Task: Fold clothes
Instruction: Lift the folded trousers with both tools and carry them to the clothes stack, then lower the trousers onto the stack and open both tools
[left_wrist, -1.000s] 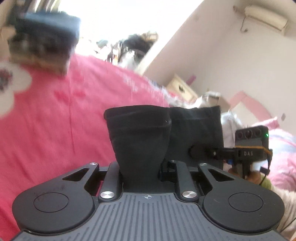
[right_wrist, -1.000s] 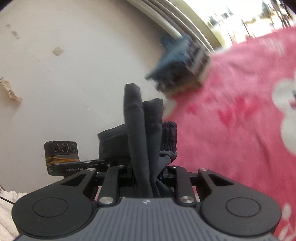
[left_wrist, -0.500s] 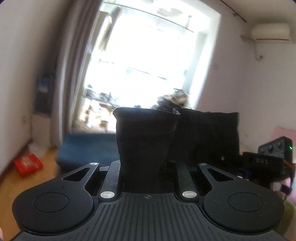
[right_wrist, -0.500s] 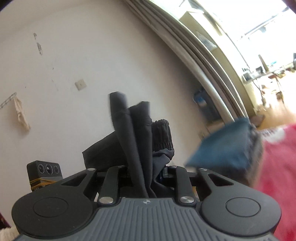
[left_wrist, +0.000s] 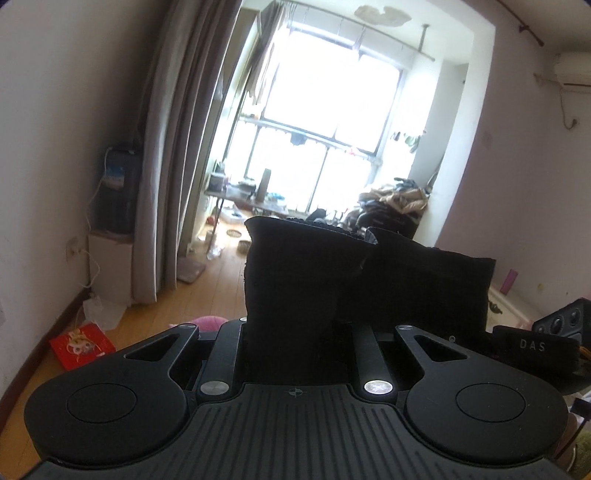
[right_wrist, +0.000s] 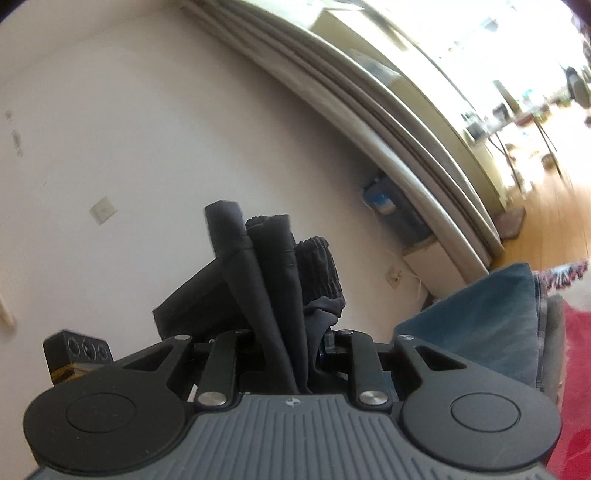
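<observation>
While my left gripper (left_wrist: 295, 325) and right gripper (right_wrist: 291, 350) both pinch the soft, limp black fabric garment (left_wrist: 332, 280), I judge its edges the best hold.

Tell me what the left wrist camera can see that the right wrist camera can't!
Only the left wrist view shows the big bright window, the air conditioner and a red packet on the floor. Only the right wrist view shows the folded blue cloth, the red bedcover and a wall switch. Both show the black garment pinched in a hand-held gripper, left and right, plus the grey curtain.
</observation>
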